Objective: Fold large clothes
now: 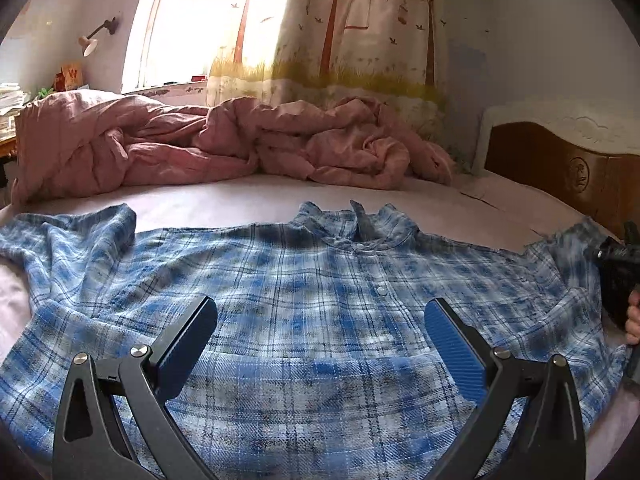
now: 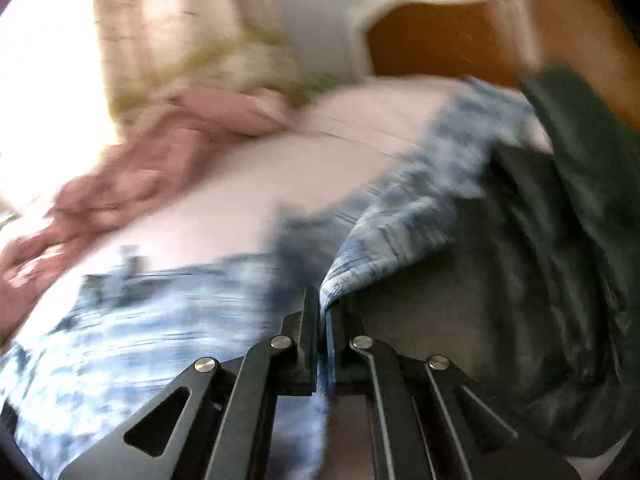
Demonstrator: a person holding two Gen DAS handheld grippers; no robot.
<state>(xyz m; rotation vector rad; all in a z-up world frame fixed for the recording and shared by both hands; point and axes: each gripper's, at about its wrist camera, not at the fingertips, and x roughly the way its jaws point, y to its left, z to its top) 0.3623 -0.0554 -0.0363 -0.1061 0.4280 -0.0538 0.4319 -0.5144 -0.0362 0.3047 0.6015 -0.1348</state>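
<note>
Bed: pale pink sheet [image 1: 248, 200], with a carved wooden headboard [image 1: 560, 168] at the right end.
Room: tree-print curtain [image 1: 340, 40] at a bright window, wall lamp [image 1: 94, 38] on the left wall.
Far edge of the bed: crumpled pink duvet [image 1: 180, 148].
Shirt: blue plaid shirt [image 1: 312, 280] lies spread flat at the near edge, collar toward the duvet.
Writing: a red "W" on an orange box [image 1: 72, 76] by the window.
Left hand-held gripper [image 1: 320, 320]: jaws wide apart over the shirt, gripping nothing.
Right hand-held gripper [image 2: 322, 320]: jaws pinched together on plaid fabric; this view is badly blurred.
</note>
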